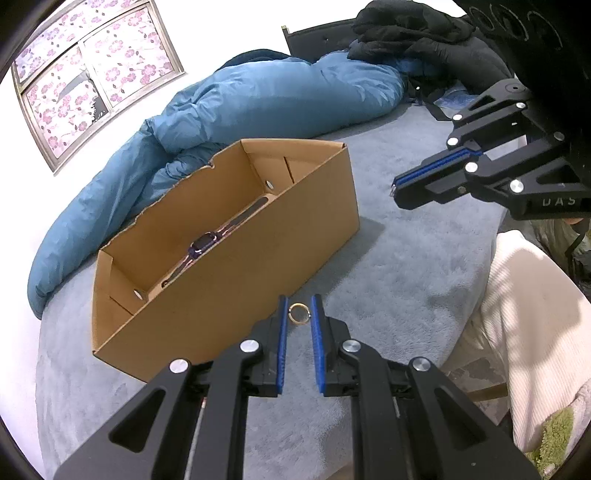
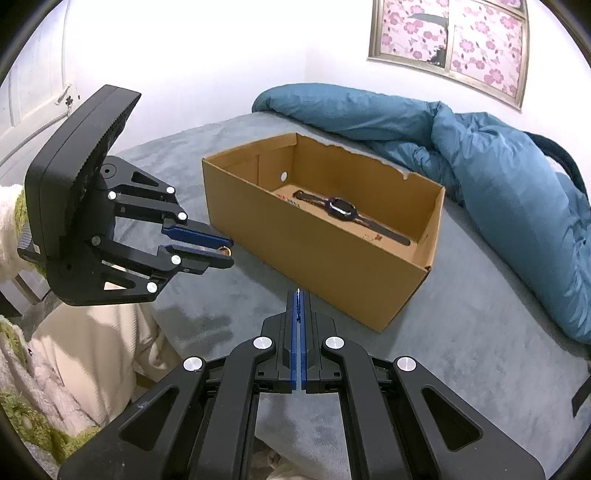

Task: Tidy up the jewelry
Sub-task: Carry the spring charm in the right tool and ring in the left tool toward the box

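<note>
A small gold ring (image 1: 298, 314) lies on the grey blanket beside the near wall of an open cardboard box (image 1: 258, 266). My left gripper (image 1: 299, 308) is open with a blue-padded finger on each side of the ring; it also shows in the right wrist view (image 2: 228, 251), with the ring (image 2: 224, 252) at its tips. A dark wristwatch (image 1: 204, 243) lies flat inside the box (image 2: 332, 258), and shows in the right wrist view (image 2: 341, 208). My right gripper (image 2: 297, 295) is shut and hovers near the box; whether something thin sits at its tip I cannot tell.
A rumpled blue duvet (image 1: 240, 107) lies behind the box. Black clothes (image 1: 413, 33) are piled at the far right. The grey blanket (image 1: 424, 258) covers the bed. The person's cream sleeve (image 2: 74, 354) is at the bed's edge.
</note>
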{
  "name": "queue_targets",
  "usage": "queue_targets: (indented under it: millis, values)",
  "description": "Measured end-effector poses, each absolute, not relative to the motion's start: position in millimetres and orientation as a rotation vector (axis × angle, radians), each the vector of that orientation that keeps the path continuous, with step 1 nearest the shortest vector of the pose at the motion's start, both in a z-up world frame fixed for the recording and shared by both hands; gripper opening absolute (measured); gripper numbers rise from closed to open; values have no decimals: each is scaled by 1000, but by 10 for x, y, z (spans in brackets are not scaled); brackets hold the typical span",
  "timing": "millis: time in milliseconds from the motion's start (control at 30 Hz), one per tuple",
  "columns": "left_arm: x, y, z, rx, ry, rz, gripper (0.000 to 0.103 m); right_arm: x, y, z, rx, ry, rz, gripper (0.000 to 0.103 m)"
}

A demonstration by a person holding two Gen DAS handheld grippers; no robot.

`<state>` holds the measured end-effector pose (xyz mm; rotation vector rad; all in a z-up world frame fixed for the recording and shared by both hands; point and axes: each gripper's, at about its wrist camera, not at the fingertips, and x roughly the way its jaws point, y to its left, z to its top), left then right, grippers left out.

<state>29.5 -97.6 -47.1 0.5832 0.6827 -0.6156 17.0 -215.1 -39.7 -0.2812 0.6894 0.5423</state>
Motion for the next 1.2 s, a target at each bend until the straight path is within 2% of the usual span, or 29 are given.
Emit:
queue_targets:
  millis: [667, 1000, 1200]
  values:
    - [282, -858, -76, 548, 594, -565, 11, 176, -2039, -22, -288, 572, 543, 0]
    - [629, -788, 339, 430, 530, -548, 11, 455, -2077, 126, -214, 526, 535, 0]
    - [1005, -838, 328, 346, 590, -571, 11, 690, -2095, 41, -173, 555, 521, 0]
